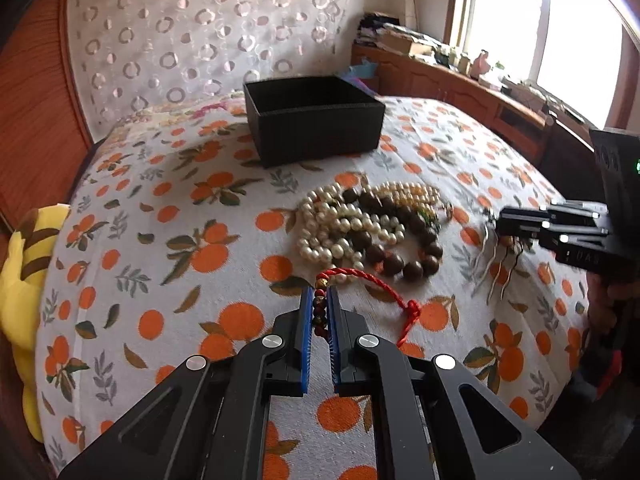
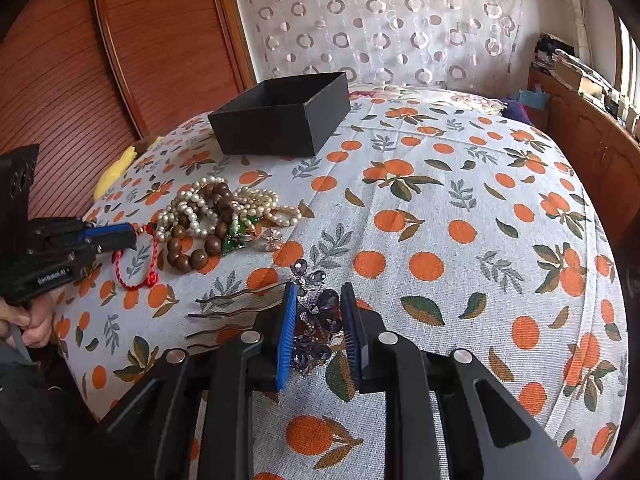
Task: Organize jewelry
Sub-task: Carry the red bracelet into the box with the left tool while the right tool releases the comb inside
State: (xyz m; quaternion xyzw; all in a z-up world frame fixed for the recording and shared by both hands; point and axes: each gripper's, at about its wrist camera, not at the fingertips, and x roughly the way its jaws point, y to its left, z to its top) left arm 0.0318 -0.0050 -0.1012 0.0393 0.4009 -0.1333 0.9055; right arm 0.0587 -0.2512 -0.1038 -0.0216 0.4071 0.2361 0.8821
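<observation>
My left gripper [image 1: 319,296] is shut on the beaded part of a red cord bracelet [image 1: 380,286], whose cord trails right on the bedspread; it also shows in the right wrist view [image 2: 136,264]. My right gripper [image 2: 318,292] is shut on a purple crystal hair comb [image 2: 316,316], its metal prongs pointing left; the comb also shows in the left wrist view [image 1: 500,256]. A pile of pearl strands and brown wooden bead bracelets [image 1: 368,224] lies between the grippers, also in the right wrist view [image 2: 216,212]. An open black box [image 1: 312,120] stands behind the pile, also in the right wrist view [image 2: 280,116].
Everything lies on a bed with an orange-fruit print cover [image 2: 440,220]. A yellow plush toy [image 1: 24,280] sits at the bed's left edge. A wooden headboard [image 2: 120,40] is at the left, low wooden cabinets [image 1: 480,96] and a window at the right.
</observation>
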